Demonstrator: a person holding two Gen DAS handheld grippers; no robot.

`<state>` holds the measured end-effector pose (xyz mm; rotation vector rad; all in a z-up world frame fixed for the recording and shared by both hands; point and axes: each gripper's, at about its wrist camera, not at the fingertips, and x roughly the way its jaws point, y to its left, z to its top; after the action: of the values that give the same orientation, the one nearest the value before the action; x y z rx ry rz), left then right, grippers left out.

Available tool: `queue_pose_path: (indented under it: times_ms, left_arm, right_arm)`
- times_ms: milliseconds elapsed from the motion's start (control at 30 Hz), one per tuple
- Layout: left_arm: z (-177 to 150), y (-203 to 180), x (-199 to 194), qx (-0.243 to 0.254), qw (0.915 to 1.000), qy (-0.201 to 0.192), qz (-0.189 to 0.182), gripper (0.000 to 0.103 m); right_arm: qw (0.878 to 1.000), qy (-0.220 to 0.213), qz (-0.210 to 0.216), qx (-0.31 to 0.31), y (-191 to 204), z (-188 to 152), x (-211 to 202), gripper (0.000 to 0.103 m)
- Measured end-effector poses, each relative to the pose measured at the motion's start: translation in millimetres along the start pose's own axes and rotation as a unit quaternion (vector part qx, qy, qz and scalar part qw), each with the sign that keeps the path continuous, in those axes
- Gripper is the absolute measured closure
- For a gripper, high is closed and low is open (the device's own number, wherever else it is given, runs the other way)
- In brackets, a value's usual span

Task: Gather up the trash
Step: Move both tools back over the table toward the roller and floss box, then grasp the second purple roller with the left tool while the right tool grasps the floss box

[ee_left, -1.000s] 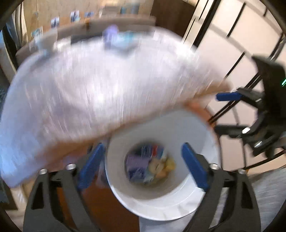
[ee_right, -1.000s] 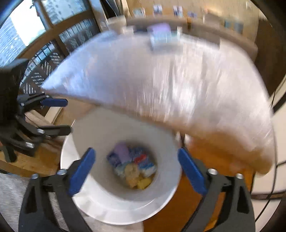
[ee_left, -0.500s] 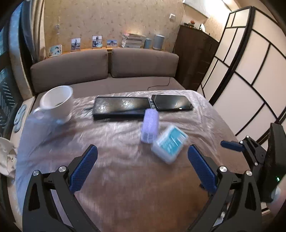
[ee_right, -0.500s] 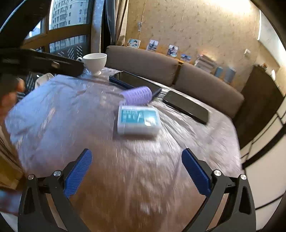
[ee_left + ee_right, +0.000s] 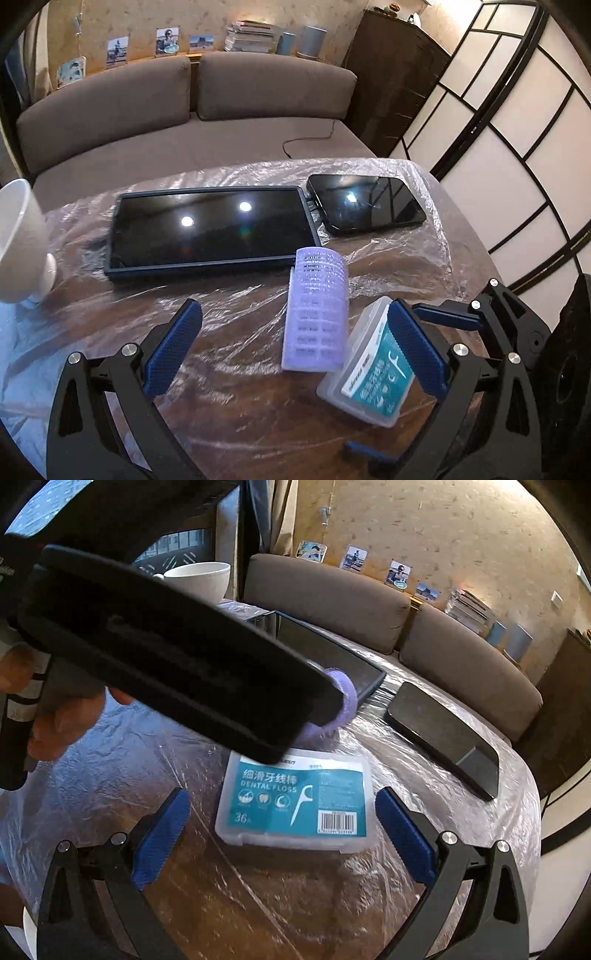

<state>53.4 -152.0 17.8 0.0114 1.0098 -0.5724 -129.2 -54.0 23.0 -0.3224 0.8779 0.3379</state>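
A lilac hair roller [image 5: 316, 314] lies on the film-covered table [image 5: 229, 398], touching a clear dental floss box [image 5: 369, 376] with a teal label. My left gripper [image 5: 293, 350] is open, low over the table, with the roller's near end between its blue fingers and the box against its right finger. From the right wrist view, the floss box [image 5: 295, 801] sits just ahead of my open right gripper [image 5: 282, 834]. The left gripper's black body [image 5: 166, 657] crosses that view and hides most of the roller [image 5: 345, 701].
A dark tablet [image 5: 210, 225] and a black phone [image 5: 369, 203] lie behind the roller. A white cup [image 5: 18, 240] stands at the table's left edge. A brown sofa [image 5: 184, 110] runs behind the table. A hand [image 5: 62, 720] holds the left gripper.
A second ago both grippers looked down into a white bin holding wrappers below the table edge. Both have since risen over the table and closed in on the roller and floss box.
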Motion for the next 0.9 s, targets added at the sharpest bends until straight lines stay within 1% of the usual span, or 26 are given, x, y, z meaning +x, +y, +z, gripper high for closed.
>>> queue_pose_path:
  times_ms: [100, 167, 200, 233, 300, 400, 467, 500, 567, 600, 667, 700, 767, 800, 900]
  left_arm:
    - [2.8, -0.6, 9.4, 0.014, 0.9999, 0.007, 0.006, 0.006]
    - [3.6, -1.1, 13.6, 0.020, 0.9997, 0.011, 0.010, 0.011]
    - [3.7, -2.2, 15.4, 0.024, 0.9996, 0.012, 0.013, 0.013]
    - [3.9, -1.9, 16.3, 0.026, 0.9995, 0.013, 0.015, 0.015]
    - [4.9, -1.9, 19.1, 0.031, 0.9991, 0.013, 0.025, 0.015]
    - [5.9, -0.1, 21.5, 0.034, 0.9990, 0.015, 0.024, 0.015]
    - [4.6, -1.1, 21.8, 0.044, 0.9985, 0.016, 0.027, 0.024]
    - [4.5, -2.1, 22.6, 0.049, 0.9982, 0.018, 0.030, 0.026]
    - [3.8, -3.9, 24.5, 0.056, 0.9977, 0.020, 0.031, 0.034]
    - [3.1, -4.9, 24.8, 0.060, 0.9976, 0.020, 0.030, 0.036]
    - [2.3, -5.8, 24.4, 0.065, 0.9972, 0.019, 0.031, 0.043]
    - [2.0, -6.3, 24.0, 0.068, 0.9970, 0.019, 0.031, 0.045]
    - [1.4, -7.3, 23.1, 0.071, 0.9969, 0.020, 0.027, 0.061]
    - [1.5, -7.5, 22.7, 0.073, 0.9968, 0.021, 0.027, 0.063]
    - [-0.5, -7.1, 19.9, 0.074, 0.9967, 0.016, 0.031, 0.064]
  right_arm:
    - [1.000, -0.003, 0.000, 0.005, -2.8, 2.5, 3.2, 0.004]
    - [1.000, -0.002, 0.007, 0.009, -4.7, 5.1, 5.9, 0.004]
    - [1.000, -0.004, 0.006, 0.009, -5.8, 5.4, 6.6, 0.004]
    - [1.000, -0.003, -0.005, 0.009, -6.1, 6.7, 8.0, 0.004]
    - [1.000, 0.003, -0.012, 0.011, -9.2, 10.2, 13.5, 0.004]
    - [1.000, 0.010, -0.006, 0.026, -14.2, 11.0, 18.7, 0.004]
    - [1.000, 0.009, 0.001, 0.028, -14.9, 11.2, 20.3, 0.004]
    - [1.000, 0.006, 0.002, 0.027, -14.3, 11.0, 20.4, 0.004]
    - [1.000, 0.004, -0.002, 0.022, -11.9, 9.8, 19.0, 0.006]
    - [1.000, 0.003, -0.005, 0.019, -10.2, 9.5, 18.4, 0.010]
    - [1.000, 0.001, -0.011, 0.018, -8.1, 7.0, 15.6, 0.016]
    - [1.000, 0.000, -0.013, 0.018, -8.5, 6.9, 15.1, 0.021]
    - [1.000, 0.000, -0.011, 0.021, -8.5, 4.8, 13.3, 0.021]
    - [1.000, -0.001, -0.012, 0.022, -10.0, 5.1, 13.3, 0.022]
    - [0.999, -0.007, -0.020, 0.026, -11.0, 3.9, 10.2, 0.022]
